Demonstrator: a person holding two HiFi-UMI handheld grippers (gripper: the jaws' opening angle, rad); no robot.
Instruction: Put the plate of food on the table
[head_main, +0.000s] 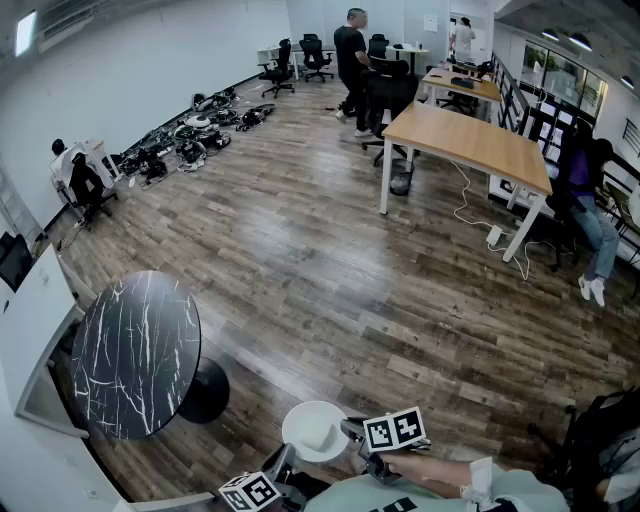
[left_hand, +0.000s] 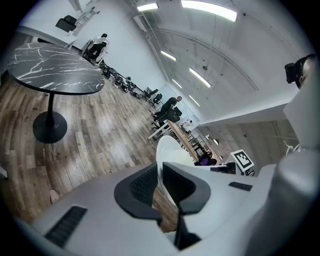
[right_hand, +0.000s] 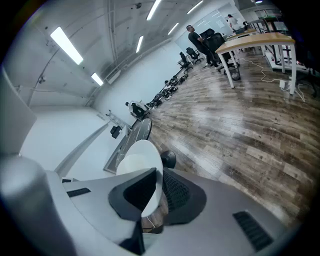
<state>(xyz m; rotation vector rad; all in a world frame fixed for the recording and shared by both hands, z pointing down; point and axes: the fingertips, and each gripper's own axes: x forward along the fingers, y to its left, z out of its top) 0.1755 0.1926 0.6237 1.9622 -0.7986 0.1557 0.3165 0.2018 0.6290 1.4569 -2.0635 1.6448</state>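
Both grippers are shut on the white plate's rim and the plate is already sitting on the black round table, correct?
Not quite. The plate isn't on the table: the head view shows it held over the wood floor, the table apart to its left. The left gripper and right gripper are both shut on its rim.

Head view steeply down, gripper views close on the plate (head_main: 312, 430) — all share the black table (head_main: 135, 355)
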